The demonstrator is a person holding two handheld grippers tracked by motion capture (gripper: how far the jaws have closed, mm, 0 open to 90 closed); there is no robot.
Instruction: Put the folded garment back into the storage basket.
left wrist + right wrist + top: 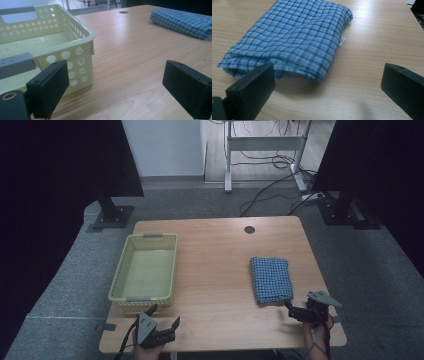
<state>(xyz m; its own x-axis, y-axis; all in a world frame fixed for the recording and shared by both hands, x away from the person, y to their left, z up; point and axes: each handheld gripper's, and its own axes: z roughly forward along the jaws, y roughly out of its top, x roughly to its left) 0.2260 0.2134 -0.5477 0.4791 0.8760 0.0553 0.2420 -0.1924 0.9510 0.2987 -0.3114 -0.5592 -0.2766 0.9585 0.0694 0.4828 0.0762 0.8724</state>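
A folded blue checked cloth lies on the right half of the wooden table. My right gripper sits just off the cloth's near right corner, open and empty. In the right gripper view the cloth lies ahead and to the left, with its folded edge close to the left jaw of my right gripper. A pale yellow perforated basket stands empty at the table's left. My left gripper is open just in front of it. In the left gripper view my left gripper has the basket's near corner beside its left jaw.
A dark round hole sits near the table's far edge. Black stands and a white desk frame with floor cables are beyond the table. In the left gripper view the cloth lies far off to the right.
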